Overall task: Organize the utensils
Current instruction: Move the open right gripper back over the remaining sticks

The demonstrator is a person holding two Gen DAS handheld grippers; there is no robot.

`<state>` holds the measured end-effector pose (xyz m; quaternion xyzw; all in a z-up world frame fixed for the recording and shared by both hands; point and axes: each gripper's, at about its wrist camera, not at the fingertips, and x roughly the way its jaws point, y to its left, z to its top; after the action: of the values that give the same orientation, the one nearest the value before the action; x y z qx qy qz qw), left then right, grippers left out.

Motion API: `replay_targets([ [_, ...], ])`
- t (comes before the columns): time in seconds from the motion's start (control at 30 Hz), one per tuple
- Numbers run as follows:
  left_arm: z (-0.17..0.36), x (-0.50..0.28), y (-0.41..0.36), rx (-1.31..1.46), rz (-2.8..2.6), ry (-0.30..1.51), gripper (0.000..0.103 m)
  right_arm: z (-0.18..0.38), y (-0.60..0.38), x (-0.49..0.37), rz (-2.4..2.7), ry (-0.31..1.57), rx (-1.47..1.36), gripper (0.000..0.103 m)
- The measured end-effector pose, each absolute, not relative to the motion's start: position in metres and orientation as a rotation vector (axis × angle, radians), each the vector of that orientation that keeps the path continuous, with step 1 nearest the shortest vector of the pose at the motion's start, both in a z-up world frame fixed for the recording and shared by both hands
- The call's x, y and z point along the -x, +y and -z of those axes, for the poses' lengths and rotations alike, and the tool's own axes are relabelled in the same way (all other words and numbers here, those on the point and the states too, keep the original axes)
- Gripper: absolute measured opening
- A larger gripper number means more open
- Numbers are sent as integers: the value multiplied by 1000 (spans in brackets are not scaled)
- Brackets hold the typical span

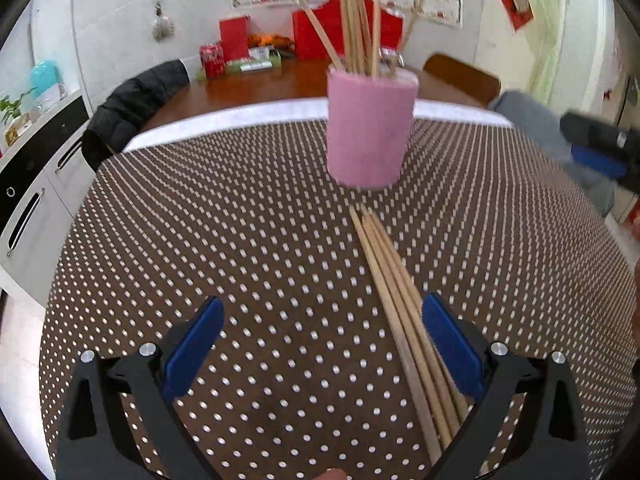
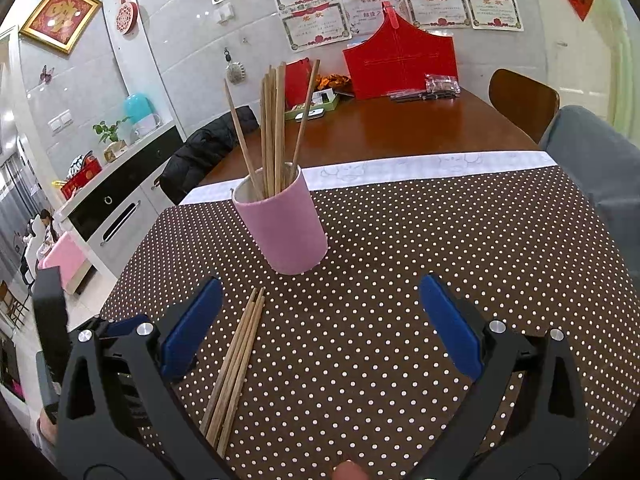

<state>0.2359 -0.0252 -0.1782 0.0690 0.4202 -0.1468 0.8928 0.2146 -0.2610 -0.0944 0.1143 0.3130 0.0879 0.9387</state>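
Note:
A pink cup stands upright on the dotted brown cloth and holds several wooden chopsticks. A small bundle of loose chopsticks lies flat on the cloth in front of the cup. My left gripper is open low over the cloth, with the bundle passing just inside its right finger. My right gripper is open too, higher up, with the bundle near its left finger. In the left wrist view the right gripper shows at the right edge.
A wooden table extends behind the cloth, with a red box, a drinks can and small packets at its far end. A dark jacket hangs on a chair at left; a brown chair stands at right. White cabinets line the left.

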Motion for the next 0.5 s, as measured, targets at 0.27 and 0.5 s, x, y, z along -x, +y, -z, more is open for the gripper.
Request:
replay_targets([
  [0.27,209,-235,-32,-170,292,950,98,107,-263,-213,-178,667,-246,97],
  [0.5,208,-239,-27,-213,251,939,98,112,-261,-214,-184,698,-231,97],
])
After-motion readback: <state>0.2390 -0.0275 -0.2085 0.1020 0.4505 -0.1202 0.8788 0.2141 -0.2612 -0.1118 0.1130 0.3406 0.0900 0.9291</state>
